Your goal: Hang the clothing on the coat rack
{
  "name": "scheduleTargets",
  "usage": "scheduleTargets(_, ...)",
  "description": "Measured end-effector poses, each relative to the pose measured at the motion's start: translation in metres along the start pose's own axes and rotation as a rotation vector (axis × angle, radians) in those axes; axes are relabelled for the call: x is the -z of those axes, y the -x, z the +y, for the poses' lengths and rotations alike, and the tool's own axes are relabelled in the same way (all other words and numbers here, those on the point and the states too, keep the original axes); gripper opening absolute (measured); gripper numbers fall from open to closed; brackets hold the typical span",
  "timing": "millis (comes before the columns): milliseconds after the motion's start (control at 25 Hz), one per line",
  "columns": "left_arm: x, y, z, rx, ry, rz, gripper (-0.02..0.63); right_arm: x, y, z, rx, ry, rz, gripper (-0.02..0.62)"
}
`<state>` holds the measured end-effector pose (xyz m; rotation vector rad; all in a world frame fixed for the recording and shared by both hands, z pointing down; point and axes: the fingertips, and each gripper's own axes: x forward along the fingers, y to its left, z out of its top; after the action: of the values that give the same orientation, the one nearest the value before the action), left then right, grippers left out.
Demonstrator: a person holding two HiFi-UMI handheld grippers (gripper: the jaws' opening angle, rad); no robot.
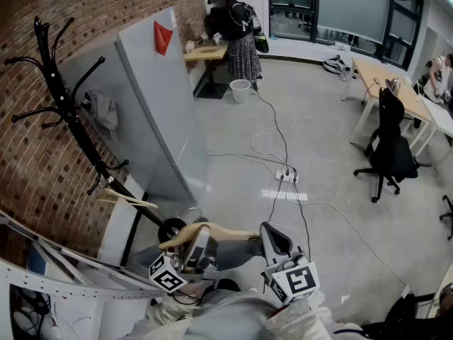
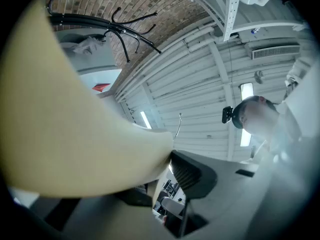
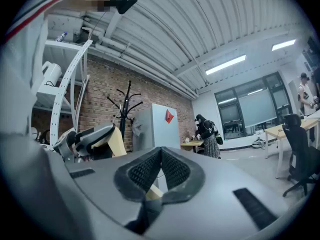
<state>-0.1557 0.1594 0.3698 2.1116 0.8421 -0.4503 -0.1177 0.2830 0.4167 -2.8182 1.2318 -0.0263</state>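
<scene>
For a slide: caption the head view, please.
Left hand-held gripper and right hand-held gripper hold a wooden hanger near the coat rack.

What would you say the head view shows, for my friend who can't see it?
The left gripper and right gripper hold a wooden hanger between them, low in the picture. A black coat rack stands at the left by a brick wall.

Smooth pale wood hanger (image 1: pixel 225 231); black metal coat rack (image 1: pixel 69 115).

Head view steeply down, gripper views angled up at ceiling (image 3: pixel 200 34) (wide-angle, close), all sharing coat rack (image 1: pixel 69 113)
</scene>
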Motion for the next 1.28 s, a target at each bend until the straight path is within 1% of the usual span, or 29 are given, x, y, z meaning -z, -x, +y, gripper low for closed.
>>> scheduleTargets(240,0.018,-0.029,-0.001,0.017,0.006,0.013,0.117,-0.003,0.004,-0.026,0.019,-0.012,0.003,0.025)
scheduleTargets(560,0.018,-0.066,0.028,0.044,0.010,0.031,0.117,-0.004,-0.030,-0.052,0.037,-0.007,0.022,0.025)
scheduleTargets(640,0.017,-0.072,0.039,0.039,0.015,0.033,0.117,-0.003,-0.043,-0.058,0.034,0.003,0.036,0.025)
scheduleTargets(720,0.015,-0.078,0.052,0.034,0.016,0.038,0.117,0.000,-0.057,-0.062,0.023,-0.004,0.029,0.025)
scheduleTargets(880,0.008,-0.090,0.077,0.029,0.014,0.049,0.117,0.000,-0.086,-0.073,0.040,-0.022,0.053,0.025)
scheduleTargets(1080,-0.006,-0.107,0.100,0.042,0.006,0.056,0.117,-0.001,-0.118,-0.077,0.012,-0.010,0.027,0.025)
scheduleTargets(1280,-0.021,-0.115,0.128,0.042,0.011,0.056,0.117,-0.001,-0.149,-0.079,0.018,-0.013,0.032,0.025)
